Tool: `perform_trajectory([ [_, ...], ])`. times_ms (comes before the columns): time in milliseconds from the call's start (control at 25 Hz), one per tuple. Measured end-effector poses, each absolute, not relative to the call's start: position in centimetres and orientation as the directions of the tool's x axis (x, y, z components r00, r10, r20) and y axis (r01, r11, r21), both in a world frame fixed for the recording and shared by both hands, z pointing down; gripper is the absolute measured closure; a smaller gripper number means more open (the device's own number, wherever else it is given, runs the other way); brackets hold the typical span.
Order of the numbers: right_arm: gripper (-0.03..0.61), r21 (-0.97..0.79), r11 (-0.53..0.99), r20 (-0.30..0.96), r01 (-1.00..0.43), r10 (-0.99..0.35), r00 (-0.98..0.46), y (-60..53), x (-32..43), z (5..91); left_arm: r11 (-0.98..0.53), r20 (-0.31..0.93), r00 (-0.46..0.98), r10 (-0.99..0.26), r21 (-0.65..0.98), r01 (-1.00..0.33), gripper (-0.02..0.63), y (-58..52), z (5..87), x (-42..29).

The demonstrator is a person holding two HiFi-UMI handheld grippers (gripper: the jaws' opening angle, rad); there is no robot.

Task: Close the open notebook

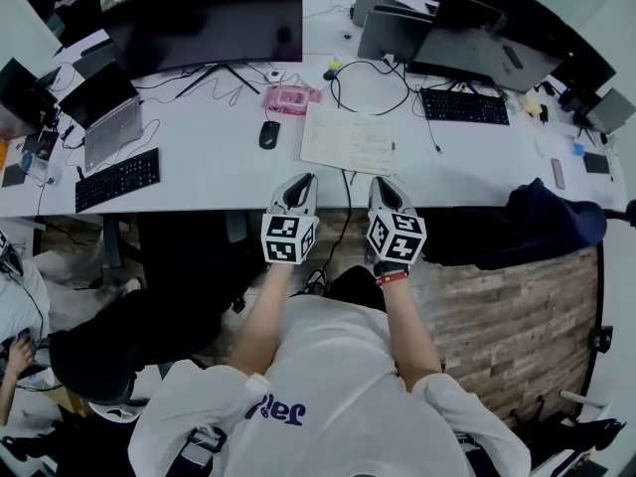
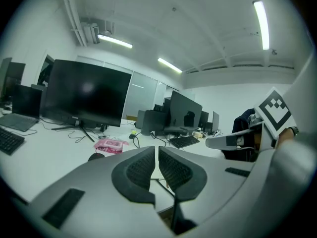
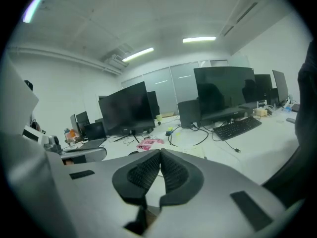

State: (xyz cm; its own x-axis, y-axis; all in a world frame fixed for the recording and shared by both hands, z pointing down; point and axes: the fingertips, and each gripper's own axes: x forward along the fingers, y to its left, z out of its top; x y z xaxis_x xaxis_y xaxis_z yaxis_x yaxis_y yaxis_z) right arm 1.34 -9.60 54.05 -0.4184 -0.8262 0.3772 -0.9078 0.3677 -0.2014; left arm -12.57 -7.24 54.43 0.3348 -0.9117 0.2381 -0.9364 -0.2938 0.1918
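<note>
At the far left of the white bench (image 1: 219, 172) lie a black keyboard (image 1: 117, 179) and a laptop (image 1: 107, 122), below a wide dark monitor (image 1: 209, 18). These seem to be ordinary office things, not part of the task. More to the right, a black mouse (image 1: 268, 134) and a pink packet (image 1: 289, 98) sit near the open notebook (image 1: 348, 139). It lies flat with its white pages up, close to the front edge of the bench. The left gripper (image 1: 297, 181) and the right gripper (image 1: 384, 183) hover side by side at this edge, just short of the pages, probably because the closing has not begun. The jaws of each are together, with nothing between them. Further right are a second keyboard (image 1: 464, 105) and a dark garment (image 1: 542, 222). The room is a large office with strip lights on the ceiling.
</note>
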Motion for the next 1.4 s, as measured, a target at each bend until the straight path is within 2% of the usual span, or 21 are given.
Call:
perform_trajectory([
  [440,0.565,-0.231,0.41,0.442,-0.882,-0.764,-0.47,-14.6,0.6,57.2,-0.152,0.353,0.245,-0.903,0.269,-0.951,0.591,-12.8,60.5,-15.3],
  [800,0.565,-0.26,0.463,0.469,-0.848,-0.706,-0.53,-18.5,-0.2,59.2,-0.046,0.426,0.221,-0.877,0.385,-0.922,0.503,-16.1,64.8,-15.7],
  [1080,0.565,-0.276,0.478,0.478,-0.834,-0.684,-0.55,-20.9,-0.5,59.9,0.025,0.468,0.197,-0.862,0.427,-0.904,0.465,-18.4,67.3,-16.4],
  [1400,0.565,-0.275,0.489,0.48,-0.828,-0.676,-0.559,-22.5,-0.1,60.2,0.093,0.509,0.162,-0.845,0.438,-0.894,0.449,-20.6,69.6,-17.4],
])
